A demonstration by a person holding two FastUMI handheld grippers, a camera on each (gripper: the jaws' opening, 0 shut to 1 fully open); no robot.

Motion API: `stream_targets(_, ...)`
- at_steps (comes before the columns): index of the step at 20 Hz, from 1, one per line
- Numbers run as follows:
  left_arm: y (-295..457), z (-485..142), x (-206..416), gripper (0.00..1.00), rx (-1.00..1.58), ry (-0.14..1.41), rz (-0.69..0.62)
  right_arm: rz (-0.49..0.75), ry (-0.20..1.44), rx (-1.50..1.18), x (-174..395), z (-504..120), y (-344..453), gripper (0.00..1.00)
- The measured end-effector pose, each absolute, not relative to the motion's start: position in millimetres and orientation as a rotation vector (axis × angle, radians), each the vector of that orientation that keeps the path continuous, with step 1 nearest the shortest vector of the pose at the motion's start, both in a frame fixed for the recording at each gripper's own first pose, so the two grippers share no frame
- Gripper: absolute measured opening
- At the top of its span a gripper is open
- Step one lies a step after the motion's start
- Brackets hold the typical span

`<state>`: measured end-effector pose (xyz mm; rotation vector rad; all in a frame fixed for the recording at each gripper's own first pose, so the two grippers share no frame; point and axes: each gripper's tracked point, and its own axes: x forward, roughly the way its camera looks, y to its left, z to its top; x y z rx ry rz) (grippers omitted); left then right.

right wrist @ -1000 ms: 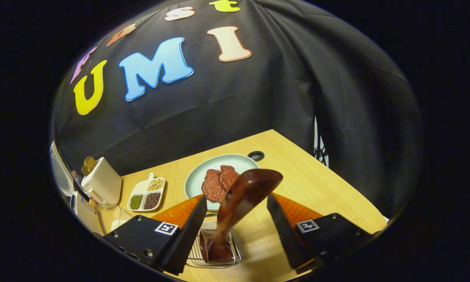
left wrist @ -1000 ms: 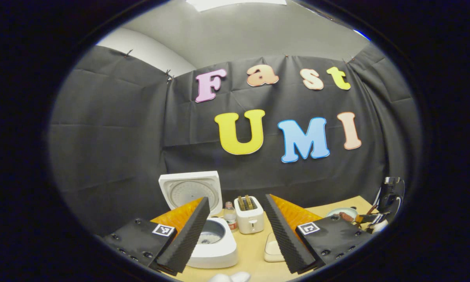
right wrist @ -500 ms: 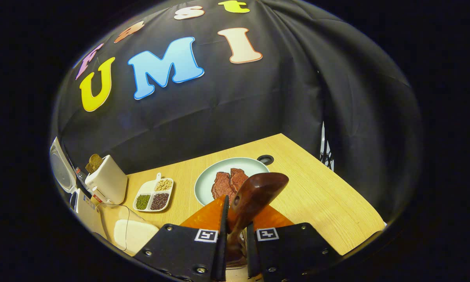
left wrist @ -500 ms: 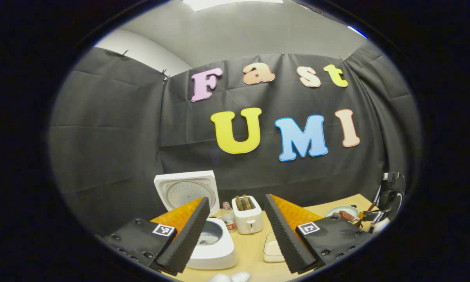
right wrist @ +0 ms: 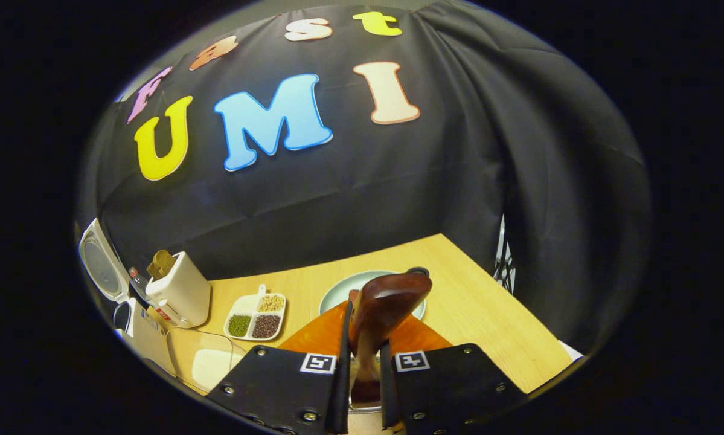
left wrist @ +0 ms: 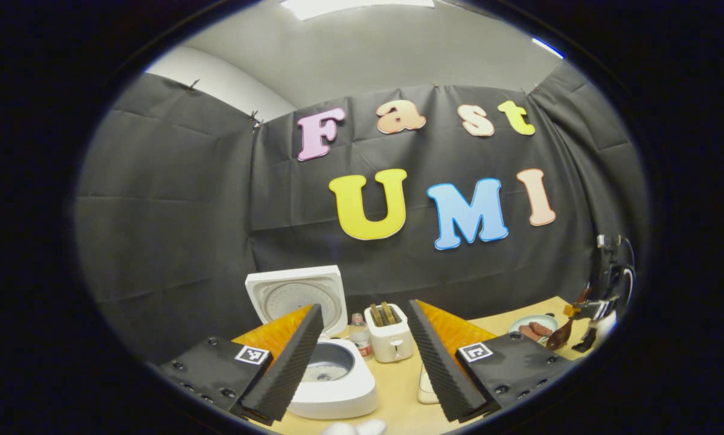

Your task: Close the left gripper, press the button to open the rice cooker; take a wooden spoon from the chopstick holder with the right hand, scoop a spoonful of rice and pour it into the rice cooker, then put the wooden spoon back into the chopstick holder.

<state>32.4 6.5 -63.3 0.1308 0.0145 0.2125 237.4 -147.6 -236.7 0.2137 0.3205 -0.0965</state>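
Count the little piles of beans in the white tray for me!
3. In the white tray, pale beans fill the far compartment, green beans the near-left one, and dark beans the near-right one. Nothing covers the tray.

No readable words or numbers on any object. Square black-and-white coded tags (patterns, not letters) sit on the finger bases: two on the left gripper [left wrist: 365, 305], lower left [left wrist: 252, 354] and lower right [left wrist: 474, 351] of the left gripper view; two on the right gripper [right wrist: 365, 326], bottom centre of the right gripper view [right wrist: 318, 362]. The bottle [left wrist: 359, 335] has a red label, too small to read.
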Motion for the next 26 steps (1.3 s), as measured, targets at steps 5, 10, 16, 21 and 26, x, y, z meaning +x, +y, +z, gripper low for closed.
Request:
stream_targets(5,31,-60,21,1.0,0.077,-0.006,0.219,-0.032,0.213,0.162,234,-150,-108,0.21)
stream_targets(10,61,-63,8,1.0,0.079,-0.015,0.24,0.071,0.162,0.118,223,-106,-29,0.21)
stream_targets(16,85,-69,-1,1.0,0.085,-0.009,0.246,0.182,0.203,0.047,212,-136,74,0.21)
stream_targets(21,99,-72,-6,0.99,0.078,-0.006,0.26,0.207,0.229,-0.102,214,-185,113,0.21)
stream_targets(26,108,-86,-10,0.98,0.083,0.027,0.277,0.22,0.227,-0.371,226,-229,125,0.25)
